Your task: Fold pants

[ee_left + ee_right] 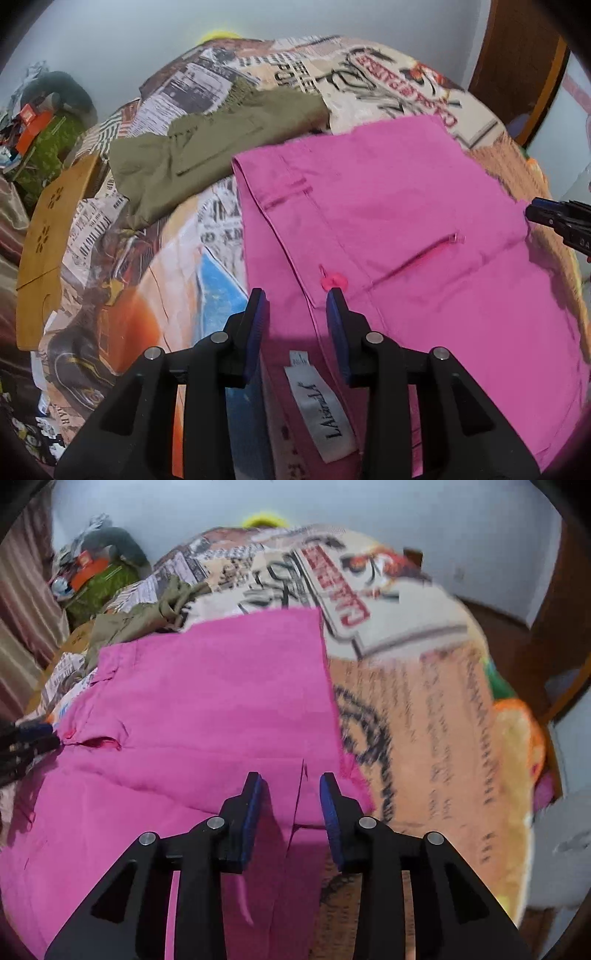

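Pink pants (406, 221) lie folded flat on a printed bedspread, waistband toward me, with a pink button (334, 282) and a white label (321, 406) showing. My left gripper (297, 295) is open, its fingers hovering over the waistband corner by the button. In the right wrist view the pink pants (207, 709) fill the left half. My right gripper (290, 779) is open over their right edge near a seam. The right gripper also shows at the far right of the left wrist view (535, 212). The left gripper shows at the left edge of the right wrist view (40, 733).
Olive-green pants (207, 155) lie crumpled on the bedspread (399, 85) behind the pink ones. A wooden board (48, 236) stands at the bed's left. Clutter with an orange box (31, 123) sits at the far left. A wooden frame (517, 62) is at the right.
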{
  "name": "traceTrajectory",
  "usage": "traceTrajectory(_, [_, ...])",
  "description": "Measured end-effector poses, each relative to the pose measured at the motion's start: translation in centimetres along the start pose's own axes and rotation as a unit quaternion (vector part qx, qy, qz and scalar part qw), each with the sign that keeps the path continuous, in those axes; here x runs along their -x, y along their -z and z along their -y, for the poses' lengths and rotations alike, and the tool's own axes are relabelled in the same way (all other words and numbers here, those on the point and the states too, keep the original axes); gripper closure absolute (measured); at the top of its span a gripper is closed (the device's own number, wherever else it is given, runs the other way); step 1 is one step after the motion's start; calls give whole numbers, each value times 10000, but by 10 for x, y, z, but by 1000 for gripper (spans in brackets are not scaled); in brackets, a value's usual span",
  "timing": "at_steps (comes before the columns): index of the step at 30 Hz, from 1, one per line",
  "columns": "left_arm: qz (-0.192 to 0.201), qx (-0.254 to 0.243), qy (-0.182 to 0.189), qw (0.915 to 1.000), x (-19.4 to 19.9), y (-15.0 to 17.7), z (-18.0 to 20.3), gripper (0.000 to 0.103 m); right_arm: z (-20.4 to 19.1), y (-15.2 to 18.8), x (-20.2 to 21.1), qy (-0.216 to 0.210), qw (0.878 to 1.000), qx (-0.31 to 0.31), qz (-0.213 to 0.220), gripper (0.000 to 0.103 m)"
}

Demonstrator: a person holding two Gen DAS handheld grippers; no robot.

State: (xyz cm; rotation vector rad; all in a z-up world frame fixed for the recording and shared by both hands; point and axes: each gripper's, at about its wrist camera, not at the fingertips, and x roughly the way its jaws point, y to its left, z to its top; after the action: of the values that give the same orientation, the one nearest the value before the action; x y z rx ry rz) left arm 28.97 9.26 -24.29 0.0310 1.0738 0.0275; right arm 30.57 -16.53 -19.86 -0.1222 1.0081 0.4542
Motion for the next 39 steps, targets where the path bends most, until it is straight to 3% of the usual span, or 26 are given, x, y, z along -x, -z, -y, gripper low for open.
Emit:
traceTrajectory(6, [354,106,-126,9992,11,-24,-13,47,1,-22,25,-36,9989,16,468,68])
traceTrajectory(14, [454,235,31,9987,1,-59,-33,41,-3,-52,26,-64,9968,72,789,62])
traceTrajectory(19, [321,471,148,9983,-28,-76,-47,41,0,-69,2,-106,9973,38,731,61])
traceTrajectory(28, [-57,952,584,9937,-87,-92,-67,42,8,-94,-60,-332,9991,62,261,61])
traceTrajectory(34, [-138,949,654,9932,-108,-92,-68,42,19,-113,-91,-236,9997,18,114,61])
traceTrajectory(35, [-125,958,679,9930,-108,-93,-68,43,21,-116,-95,-235,9997,-5,119,61])
traceTrajectory(39, [-34,866,695,9938,-107,-94,-68,66,27,-127,-111,-208,9997,-74,103,61])
